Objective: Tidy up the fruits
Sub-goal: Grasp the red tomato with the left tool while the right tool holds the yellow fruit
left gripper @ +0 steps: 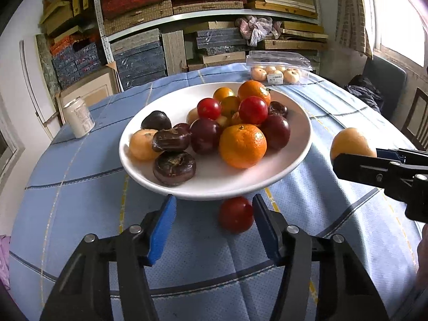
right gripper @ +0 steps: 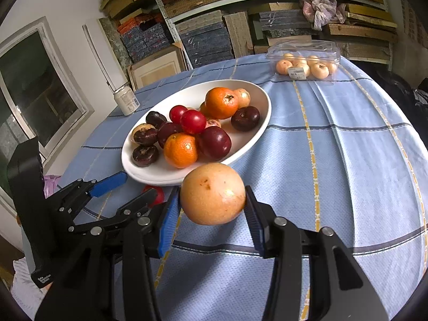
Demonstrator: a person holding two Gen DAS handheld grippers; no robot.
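A white plate (left gripper: pixel 291 160) on the blue checked tablecloth holds several oranges, red tomatoes, dark plums and brown fruits; it also shows in the right wrist view (right gripper: pixel 256 133). My left gripper (left gripper: pixel 214 203) is open, its blue pads on either side of a red tomato (left gripper: pixel 236 214) lying on the cloth just in front of the plate's rim. My right gripper (right gripper: pixel 212 200) is shut on a pale orange fruit (right gripper: pixel 212 194) and holds it above the cloth, right of the plate. That fruit (left gripper: pixel 351 143) shows at the right in the left wrist view.
A clear plastic box of pale fruits (left gripper: pixel 278 72) sits at the table's far edge. A white jar (left gripper: pixel 79 116) stands at the far left of the table. Shelves stacked with boxes fill the wall behind. A dark chair (left gripper: pixel 385 80) stands at the right.
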